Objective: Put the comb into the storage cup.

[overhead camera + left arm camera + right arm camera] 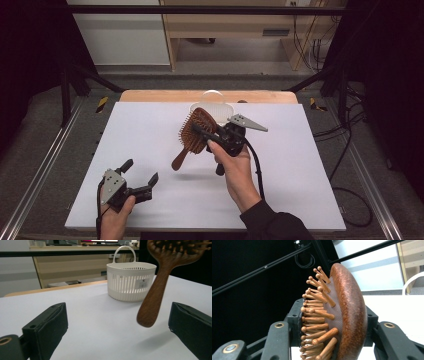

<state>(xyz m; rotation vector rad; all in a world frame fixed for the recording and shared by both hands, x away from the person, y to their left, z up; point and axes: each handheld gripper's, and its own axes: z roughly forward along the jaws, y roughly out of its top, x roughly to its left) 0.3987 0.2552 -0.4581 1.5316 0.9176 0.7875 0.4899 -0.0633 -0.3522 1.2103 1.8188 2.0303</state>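
Right gripper (202, 134) clamped on wooden paddle hairbrush (192, 136), held above the white table (150, 150).
Jaws grip the brush head, handle hanging down-left, in front of white basket (131, 281). Left gripper (141, 172) wide open, empty, near table's front edge.

Sitting at the far middle of the counter (150, 150): a basket (212, 107). Hanging in the air just in front of that basket: a hairbrush (196, 131), head clamped in the right gripper (210, 135), handle slanting down toward the near left, clear of the counter. Hovering at the near left corner, well apart from the hairbrush: the left gripper (141, 171), jaws spread with nothing between them, pointing toward the handle and basket beyond.
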